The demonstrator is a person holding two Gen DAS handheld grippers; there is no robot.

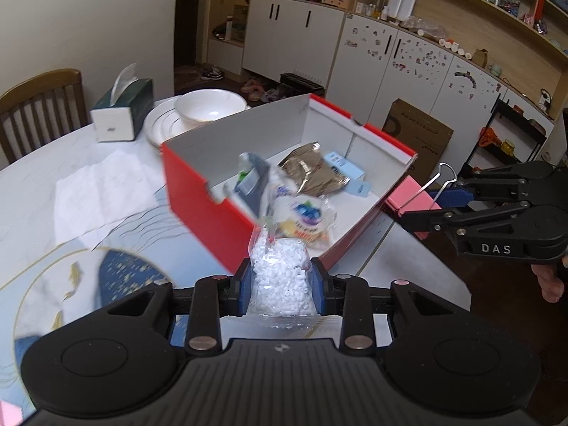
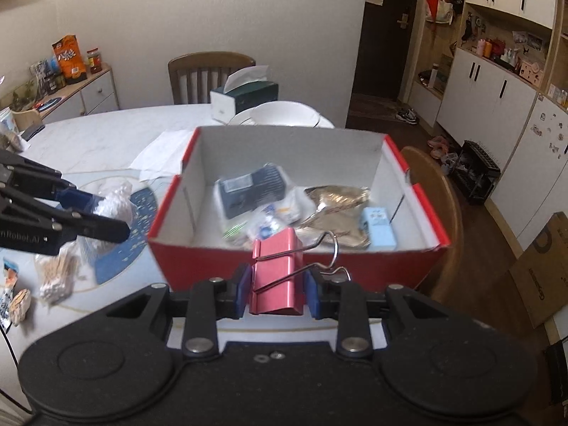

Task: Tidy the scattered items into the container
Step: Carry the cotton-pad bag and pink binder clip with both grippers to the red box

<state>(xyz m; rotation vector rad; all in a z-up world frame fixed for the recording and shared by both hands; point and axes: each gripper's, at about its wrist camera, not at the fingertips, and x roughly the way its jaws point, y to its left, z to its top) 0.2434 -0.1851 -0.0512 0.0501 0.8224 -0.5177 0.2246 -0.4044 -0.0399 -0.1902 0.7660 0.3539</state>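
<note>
A red box with a white inside stands on the table and holds several packets. My left gripper is shut on a clear bag of white beads, held just short of the box's near corner; it shows in the right wrist view left of the box. My right gripper is shut on a pink binder clip, held at the box's near wall; it shows in the left wrist view at the box's right side.
A tissue box, stacked plates and a bowl stand behind the red box. White paper lies on the table. A bag of cotton swabs and small packets lie at the left. Chairs flank the table.
</note>
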